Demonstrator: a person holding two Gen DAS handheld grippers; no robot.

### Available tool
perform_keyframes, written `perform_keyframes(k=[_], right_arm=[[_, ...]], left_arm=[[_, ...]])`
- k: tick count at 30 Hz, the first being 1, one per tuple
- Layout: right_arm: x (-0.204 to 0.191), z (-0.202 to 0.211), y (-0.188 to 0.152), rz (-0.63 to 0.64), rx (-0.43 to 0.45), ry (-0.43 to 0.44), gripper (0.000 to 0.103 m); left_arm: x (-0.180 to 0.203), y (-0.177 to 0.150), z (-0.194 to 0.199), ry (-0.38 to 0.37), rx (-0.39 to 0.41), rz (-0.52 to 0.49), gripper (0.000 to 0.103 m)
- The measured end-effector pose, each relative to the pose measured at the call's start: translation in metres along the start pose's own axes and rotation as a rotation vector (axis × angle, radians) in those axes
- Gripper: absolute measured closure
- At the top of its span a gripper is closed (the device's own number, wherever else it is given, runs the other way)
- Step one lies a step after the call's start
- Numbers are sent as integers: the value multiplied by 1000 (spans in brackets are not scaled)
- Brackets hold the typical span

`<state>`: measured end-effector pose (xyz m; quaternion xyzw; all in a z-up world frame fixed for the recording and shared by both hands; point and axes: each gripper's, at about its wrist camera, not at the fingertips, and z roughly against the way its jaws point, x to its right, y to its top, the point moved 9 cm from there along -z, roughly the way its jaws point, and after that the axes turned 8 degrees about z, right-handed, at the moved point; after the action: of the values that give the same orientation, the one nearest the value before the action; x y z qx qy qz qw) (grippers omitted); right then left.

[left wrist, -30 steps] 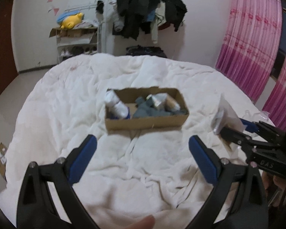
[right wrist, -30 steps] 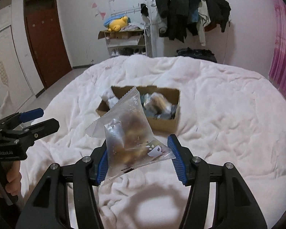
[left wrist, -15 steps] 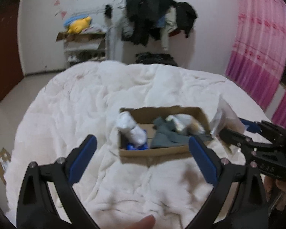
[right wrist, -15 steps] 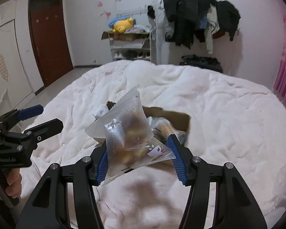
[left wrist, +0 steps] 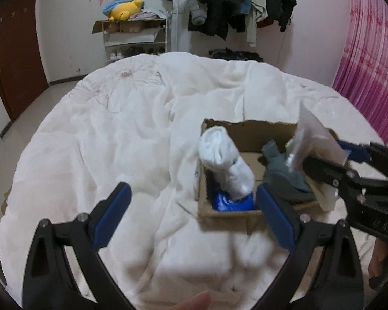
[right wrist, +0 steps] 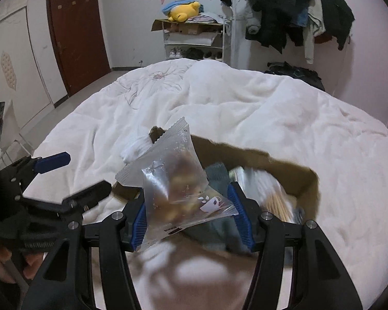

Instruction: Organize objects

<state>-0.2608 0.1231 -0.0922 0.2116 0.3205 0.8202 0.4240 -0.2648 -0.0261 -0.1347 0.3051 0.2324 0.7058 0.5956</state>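
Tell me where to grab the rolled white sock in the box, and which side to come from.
Probably best to grip the white sock at its fat upper end, coming from above and from the left of the cardboard box. It leans up out of the box's left end, so that end stands clear of the wall, while its lower end is wedged against a blue packet. The open left gripper is free.
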Motion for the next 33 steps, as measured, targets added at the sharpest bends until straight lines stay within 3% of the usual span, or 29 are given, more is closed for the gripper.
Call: perform_keyframes(k=[4,8,17,24,33], right_arm=[[3,-27,3,-15,-17,4,43],[5,-51,-5,-32,-46,-2,43],[4,-69,-13,-8,-75,-25,36],[9,-48,-10,-10,-16,-48,26],[12,13,-14,-70,38,-65,25]], left_arm=[[-8,-5,-16,38,-14,0,5],[-17,-11,-28,122,-9,-44,5],[-35,-21,-40,99,-53,27,5],[-40,-24,-31,111,-39,40,5],[-47,-21,24,62,34,119,5]])
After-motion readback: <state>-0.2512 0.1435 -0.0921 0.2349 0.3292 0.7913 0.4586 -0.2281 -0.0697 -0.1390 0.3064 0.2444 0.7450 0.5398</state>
